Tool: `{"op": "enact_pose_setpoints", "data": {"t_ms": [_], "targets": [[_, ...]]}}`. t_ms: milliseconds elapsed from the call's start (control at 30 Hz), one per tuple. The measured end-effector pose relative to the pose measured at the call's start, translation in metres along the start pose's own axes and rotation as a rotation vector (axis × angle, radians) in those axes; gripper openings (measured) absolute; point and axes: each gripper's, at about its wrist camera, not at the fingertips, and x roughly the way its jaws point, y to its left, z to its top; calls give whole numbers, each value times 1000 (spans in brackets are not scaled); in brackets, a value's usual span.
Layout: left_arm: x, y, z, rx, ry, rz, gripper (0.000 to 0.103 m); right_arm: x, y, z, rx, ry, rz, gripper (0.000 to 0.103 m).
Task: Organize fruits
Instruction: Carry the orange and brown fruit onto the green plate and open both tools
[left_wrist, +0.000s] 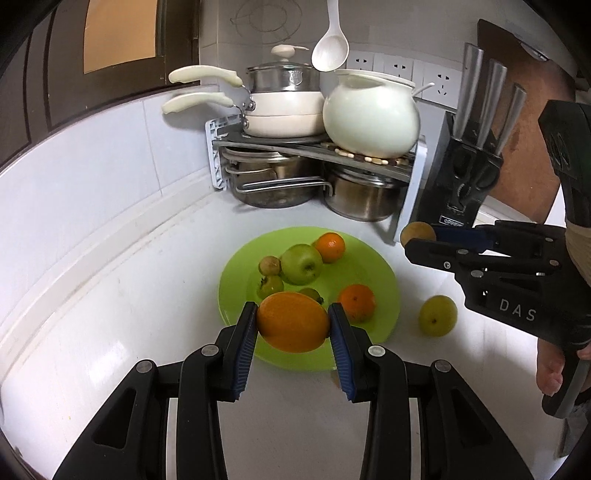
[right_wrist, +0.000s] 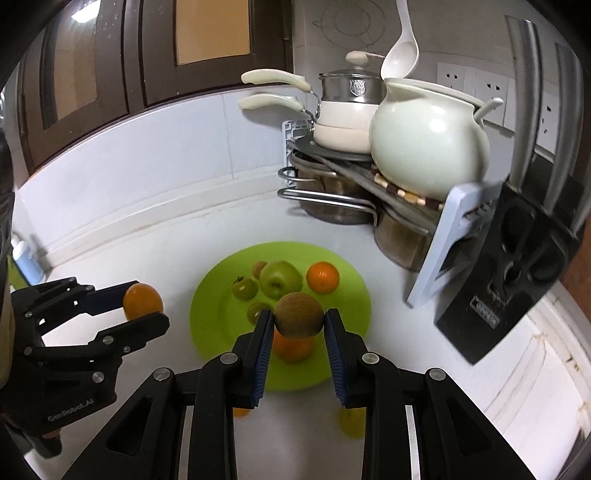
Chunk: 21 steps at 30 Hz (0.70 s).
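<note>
My left gripper (left_wrist: 292, 320) is shut on a large orange (left_wrist: 292, 322), held above the near rim of the green plate (left_wrist: 384, 280). My right gripper (right_wrist: 298, 314) is shut on a brown kiwi (right_wrist: 298, 314), also held over the green plate (right_wrist: 354, 295). The plate carries a green apple (left_wrist: 301, 264), two tangerines (left_wrist: 330, 246) (left_wrist: 356, 302) and several small green-brown fruits (left_wrist: 269, 286). In the left wrist view the right gripper (left_wrist: 419, 236) shows at the right with the kiwi (left_wrist: 416, 232) at its tips. The left gripper (right_wrist: 144, 301) with the orange (right_wrist: 142, 300) shows at the left of the right wrist view.
A yellow-green fruit (left_wrist: 437, 314) lies on the white counter (left_wrist: 129, 295) right of the plate. A corner rack (left_wrist: 314, 147) behind holds pots and a white ceramic jar (left_wrist: 371, 114). A black knife block (left_wrist: 465, 184) stands at the right. A white spoon (left_wrist: 330, 48) hangs above. A hand (left_wrist: 554, 369) holds the right gripper.
</note>
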Motion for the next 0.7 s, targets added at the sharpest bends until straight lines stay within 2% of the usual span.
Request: {"op": "enact_pose_setpoints", "data": {"t_ms": [700], "targets": [[68,16,10,-3,97,-17,38,67,-13,17,-15,99,2,29]]}}
